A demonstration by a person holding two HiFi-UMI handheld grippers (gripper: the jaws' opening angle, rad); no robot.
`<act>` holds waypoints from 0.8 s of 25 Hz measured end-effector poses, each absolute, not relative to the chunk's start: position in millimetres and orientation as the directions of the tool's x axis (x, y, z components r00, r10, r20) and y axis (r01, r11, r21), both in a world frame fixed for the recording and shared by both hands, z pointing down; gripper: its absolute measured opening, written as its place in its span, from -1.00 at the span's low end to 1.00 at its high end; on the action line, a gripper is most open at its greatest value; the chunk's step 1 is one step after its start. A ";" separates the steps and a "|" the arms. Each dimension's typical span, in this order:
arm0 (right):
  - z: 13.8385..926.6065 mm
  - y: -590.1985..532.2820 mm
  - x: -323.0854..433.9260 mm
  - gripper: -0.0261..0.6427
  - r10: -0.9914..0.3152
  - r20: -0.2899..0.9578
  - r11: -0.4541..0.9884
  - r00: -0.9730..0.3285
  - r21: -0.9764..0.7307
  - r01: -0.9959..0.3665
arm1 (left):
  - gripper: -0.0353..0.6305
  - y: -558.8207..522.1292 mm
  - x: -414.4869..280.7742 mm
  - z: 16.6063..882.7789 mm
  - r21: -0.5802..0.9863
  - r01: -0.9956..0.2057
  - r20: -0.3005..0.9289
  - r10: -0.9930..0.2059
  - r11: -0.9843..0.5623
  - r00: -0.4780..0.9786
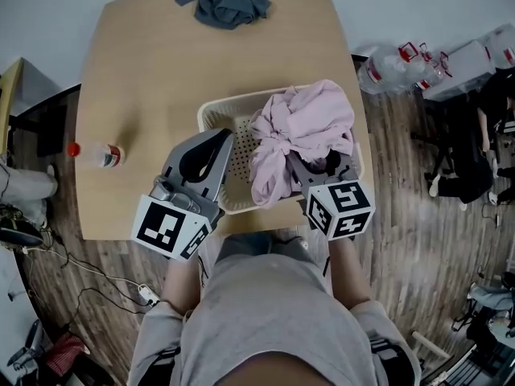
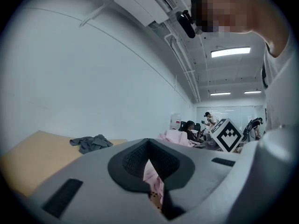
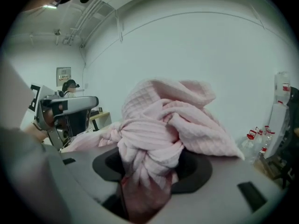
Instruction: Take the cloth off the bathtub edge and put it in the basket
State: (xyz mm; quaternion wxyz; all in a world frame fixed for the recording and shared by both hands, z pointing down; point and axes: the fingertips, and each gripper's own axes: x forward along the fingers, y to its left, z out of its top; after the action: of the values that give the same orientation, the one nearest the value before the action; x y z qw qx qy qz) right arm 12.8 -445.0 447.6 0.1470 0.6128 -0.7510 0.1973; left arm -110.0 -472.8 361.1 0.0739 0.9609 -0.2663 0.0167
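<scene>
A bunched pink cloth hangs over the right half of the cream perforated basket, which stands near the front edge of the wooden table. My right gripper is shut on the cloth's lower folds, and in the right gripper view the pink cloth fills the space ahead of that gripper. My left gripper is shut and empty, its tips over the basket's left part. In the left gripper view, a strip of pink cloth shows below the tips of the left gripper.
A grey cloth lies at the table's far edge, and this grey cloth also shows in the left gripper view. A bottle with a red cap lies on the table's left side. Water bottles stand on the floor to the right.
</scene>
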 end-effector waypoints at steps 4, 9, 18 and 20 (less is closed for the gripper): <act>470.7 -451.9 10.8 -0.16 -0.805 0.554 0.177 -0.213 -0.119 -0.977 | -0.88 -476.4 -114.5 365.6 0.146 -0.517 0.070 -0.512 -0.844 0.856; 499.2 -454.4 16.1 -0.17 -0.718 0.663 0.185 -0.212 -0.111 -0.976 | -0.88 -477.7 -118.3 368.8 0.153 -0.526 0.073 -0.521 -0.837 0.850; 528.8 -464.7 17.1 -0.22 -0.597 0.782 0.210 -0.180 -0.064 -0.976 | -0.88 -484.3 -128.2 374.1 0.174 -0.542 0.073 -0.539 -0.822 0.839; 534.1 -465.1 17.8 -0.23 -0.570 0.803 0.221 -0.176 -0.056 -0.974 | -0.88 -485.4 -129.2 374.9 0.181 -0.546 0.073 -0.542 -0.818 0.837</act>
State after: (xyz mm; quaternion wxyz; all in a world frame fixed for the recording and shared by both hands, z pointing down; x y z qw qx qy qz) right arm 17.8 -465.1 534.1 0.3359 0.5471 -0.7054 0.3005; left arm -129.2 -485.4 374.9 0.0976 0.9534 -0.2853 0.0092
